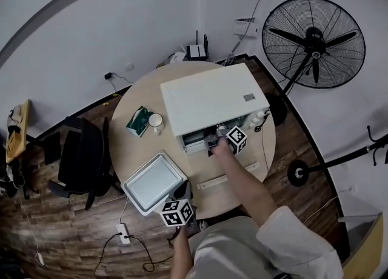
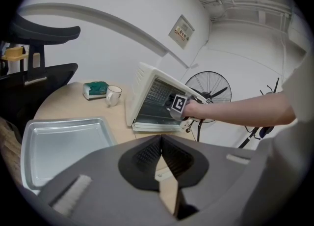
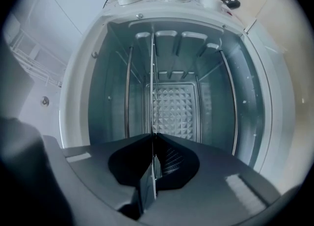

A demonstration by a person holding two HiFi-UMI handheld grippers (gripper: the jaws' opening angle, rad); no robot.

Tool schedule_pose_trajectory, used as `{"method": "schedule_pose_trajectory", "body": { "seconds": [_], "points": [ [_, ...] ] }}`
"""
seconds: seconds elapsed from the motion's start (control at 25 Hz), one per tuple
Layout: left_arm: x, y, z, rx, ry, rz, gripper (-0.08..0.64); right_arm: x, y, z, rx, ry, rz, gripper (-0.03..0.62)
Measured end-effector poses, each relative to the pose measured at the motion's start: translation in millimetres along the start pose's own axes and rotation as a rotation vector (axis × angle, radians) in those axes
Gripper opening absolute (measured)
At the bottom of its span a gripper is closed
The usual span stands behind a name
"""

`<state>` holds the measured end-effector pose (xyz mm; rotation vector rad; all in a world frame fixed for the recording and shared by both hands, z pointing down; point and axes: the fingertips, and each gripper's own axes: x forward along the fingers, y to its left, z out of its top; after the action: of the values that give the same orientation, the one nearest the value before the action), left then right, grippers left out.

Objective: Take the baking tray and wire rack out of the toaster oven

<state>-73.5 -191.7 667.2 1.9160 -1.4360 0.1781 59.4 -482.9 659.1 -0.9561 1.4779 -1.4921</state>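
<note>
Table (image 1: 130,150), round and of pale wood, carries the white box-shaped toaster oven (image 1: 209,99) toward its far right edge. The shallow silver metal baking tray (image 1: 151,182) already lies out by the near left edge. The thin wire rack (image 3: 152,72) is still inside the oven, its front edge pinched in the closed jaws of the right gripper (image 3: 153,136); a straight, level pull should avoid snagging. The left gripper (image 2: 160,139) hovers empty, jaws together.

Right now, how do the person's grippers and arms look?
Both the left gripper and right gripper have grey bodies with black ribbed pads. Each carries a cube of black-and-white square markers. The right arm wears a white sleeve ending near the elbow.
</note>
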Motion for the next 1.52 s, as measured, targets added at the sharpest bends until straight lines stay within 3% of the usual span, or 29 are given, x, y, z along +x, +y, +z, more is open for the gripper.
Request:
{"method": "schedule_pose_trajectory", "body": {
  "seconds": [0.44, 1.52],
  "points": [
    [-15.7, 5.6, -3.8, -0.003, -0.019, 0.017, 0.057, -24.8, 0.1, -1.5, -0.003, 0.006, 0.004, 0.003],
    [-50.4, -32.2, -24.4, 0.143, -0.025, -0.043, 0.057, -139.7, 11.7, -14.1, 0.011, 0.025, 0.065, 0.006]
  ]
}}
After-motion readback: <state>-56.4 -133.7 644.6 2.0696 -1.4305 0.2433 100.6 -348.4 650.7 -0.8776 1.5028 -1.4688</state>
